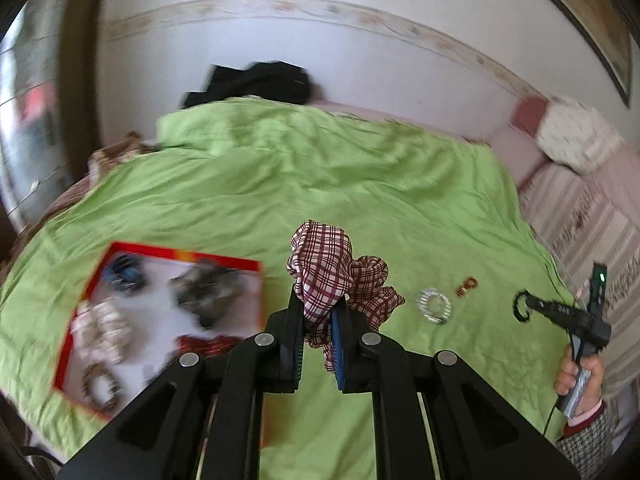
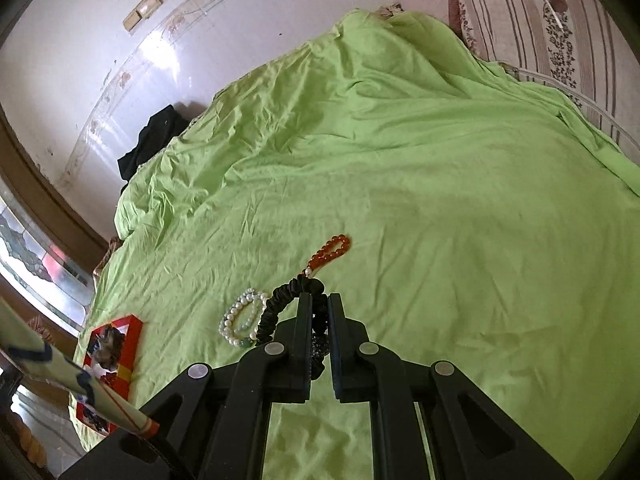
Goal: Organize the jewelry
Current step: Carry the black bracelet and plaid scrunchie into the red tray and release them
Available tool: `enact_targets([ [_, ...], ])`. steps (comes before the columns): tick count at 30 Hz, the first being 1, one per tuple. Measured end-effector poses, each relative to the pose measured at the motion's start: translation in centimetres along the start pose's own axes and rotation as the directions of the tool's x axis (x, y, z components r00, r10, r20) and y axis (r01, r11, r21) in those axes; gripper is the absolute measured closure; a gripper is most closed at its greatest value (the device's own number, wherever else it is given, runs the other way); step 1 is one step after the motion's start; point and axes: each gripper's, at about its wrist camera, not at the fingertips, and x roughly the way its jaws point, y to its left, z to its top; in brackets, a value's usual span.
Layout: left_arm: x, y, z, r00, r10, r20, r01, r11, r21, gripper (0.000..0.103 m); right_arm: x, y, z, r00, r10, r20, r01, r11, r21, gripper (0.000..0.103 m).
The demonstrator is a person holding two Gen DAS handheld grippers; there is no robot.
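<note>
— Green bedspread (image 1: 360, 184), red tray (image 1: 116, 254) at left already part filled. Which step?
— Carrying. Left gripper (image 1: 318, 320) clamps the plaid scrunchie (image 1: 324, 268), lifted beside the tray.
— Right gripper (image 2: 319, 320)?
— Pinching the black scrunchie (image 2: 276, 308); pearls (image 2: 240, 318) and amber beads (image 2: 330, 252) wait. Next, I'd judge: swing left, release over a free spot.

Illumination is daylight, bright and diffuse across the green bedspread (image 1: 320, 184). In the right wrist view, strong glare washes out the glossy wall (image 2: 160, 56) up and to the left of the claw; the window (image 2: 36, 248) at far left is overexposed. Shadows are soft, limited to fabric creases. In the left wrist view, motion blur smears the red-edged tray (image 1: 120, 248) left of the claw; the plaid scrunchie (image 1: 324, 268) between the fingers remains sharp. Fisheye distortion bends straight lines, with dark vignetting at the corners.
</note>
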Motion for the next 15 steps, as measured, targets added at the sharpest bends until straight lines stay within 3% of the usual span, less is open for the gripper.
enact_targets([
  [8, -3.6, 6.4, -1.2, 0.992, 0.122, 0.038, -0.118, 0.989, -0.091, 0.092, 0.5, 2.6, -2.1, 0.998, 0.046, -0.038, -0.048, 0.998, -0.032, 0.095],
  [15, -2.2, 8.9, -2.4, 0.993, 0.119, 0.014, -0.116, 0.984, -0.136, 0.092, 2.0, 6.1, -5.3, 0.994, 0.042, -0.098, -0.051, 0.994, -0.101, 0.095],
])
